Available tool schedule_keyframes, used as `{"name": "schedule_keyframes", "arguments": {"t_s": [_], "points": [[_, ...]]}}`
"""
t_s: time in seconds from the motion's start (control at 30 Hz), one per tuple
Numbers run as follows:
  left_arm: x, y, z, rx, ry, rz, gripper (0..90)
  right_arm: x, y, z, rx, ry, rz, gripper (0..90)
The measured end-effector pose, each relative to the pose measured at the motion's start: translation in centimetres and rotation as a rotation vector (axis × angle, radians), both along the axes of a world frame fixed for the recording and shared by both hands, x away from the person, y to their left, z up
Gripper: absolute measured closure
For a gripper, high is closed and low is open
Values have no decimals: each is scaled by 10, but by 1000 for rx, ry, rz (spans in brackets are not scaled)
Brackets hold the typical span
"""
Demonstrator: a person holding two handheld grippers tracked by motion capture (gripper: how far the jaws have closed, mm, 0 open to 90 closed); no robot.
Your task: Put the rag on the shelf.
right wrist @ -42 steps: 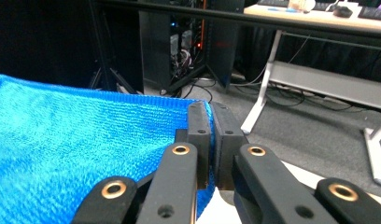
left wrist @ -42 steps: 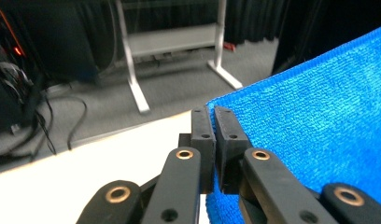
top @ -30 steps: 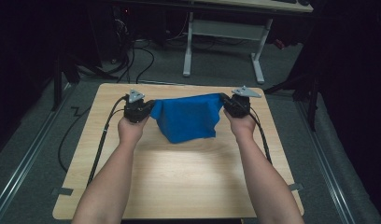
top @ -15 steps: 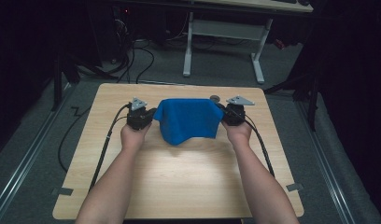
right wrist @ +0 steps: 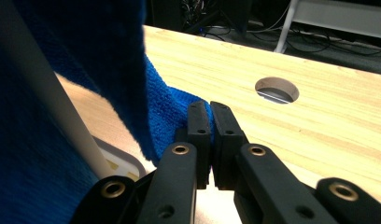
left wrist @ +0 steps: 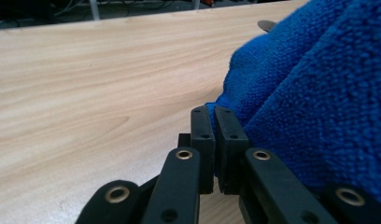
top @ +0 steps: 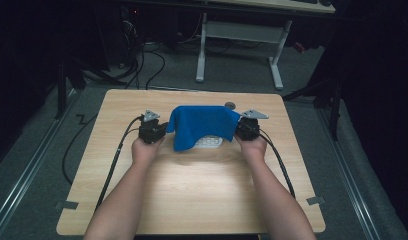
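wooden table (top: 192, 200), fuzzy blue cloth (top: 202, 122) draped

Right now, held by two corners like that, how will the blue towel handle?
Probably floppy: the blue towel sags between the left gripper and the right gripper, draping over a white object. Likely light, since thin corner pinches carry it. The fuzzy pile suggests it won't slip easily.

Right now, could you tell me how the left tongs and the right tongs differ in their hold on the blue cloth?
The left tongs pinch the blue cloth at its left corner, the right tongs at its right corner. The table hole lies beyond the right tongs, bare wood beyond the left. Both are shut on the cloth.
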State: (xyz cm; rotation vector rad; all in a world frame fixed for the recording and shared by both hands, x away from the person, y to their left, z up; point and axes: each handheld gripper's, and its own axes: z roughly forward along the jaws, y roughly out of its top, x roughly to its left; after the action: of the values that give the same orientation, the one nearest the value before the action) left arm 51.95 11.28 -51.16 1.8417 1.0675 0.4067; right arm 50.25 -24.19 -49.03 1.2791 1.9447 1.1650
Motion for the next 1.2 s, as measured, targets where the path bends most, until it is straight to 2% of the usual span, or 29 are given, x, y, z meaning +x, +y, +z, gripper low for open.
{"name": "schedule_keyframes", "arguments": {"t_s": [0.2,0.27,0.5,0.6,0.7,0.73,0.83,0.87,1.2], "points": [[0,1,-3,-17,14,10,839,-1,0,-2,9,2,-1,878],[0,2,-2,-23,18,23,789,-1,0,-2,12,2,-5,864],[0,4,-1,-18,23,36,730,-2,1,-4,17,4,-3,842],[-2,7,2,9,-1,49,672,-3,0,-5,18,0,-26,709],[-3,10,4,23,-12,66,618,-2,-4,-5,20,2,-37,661],[-4,13,7,26,-15,79,603,-2,-8,-2,16,0,-53,619],[-5,17,10,20,-23,93,579,-3,-11,2,15,-5,-64,589],[-6,19,12,20,-28,101,571,-5,-15,8,5,-26,-73,568],[-17,36,24,18,-59,131,549,-15,-33,31,-27,-67,-101,523]]}}
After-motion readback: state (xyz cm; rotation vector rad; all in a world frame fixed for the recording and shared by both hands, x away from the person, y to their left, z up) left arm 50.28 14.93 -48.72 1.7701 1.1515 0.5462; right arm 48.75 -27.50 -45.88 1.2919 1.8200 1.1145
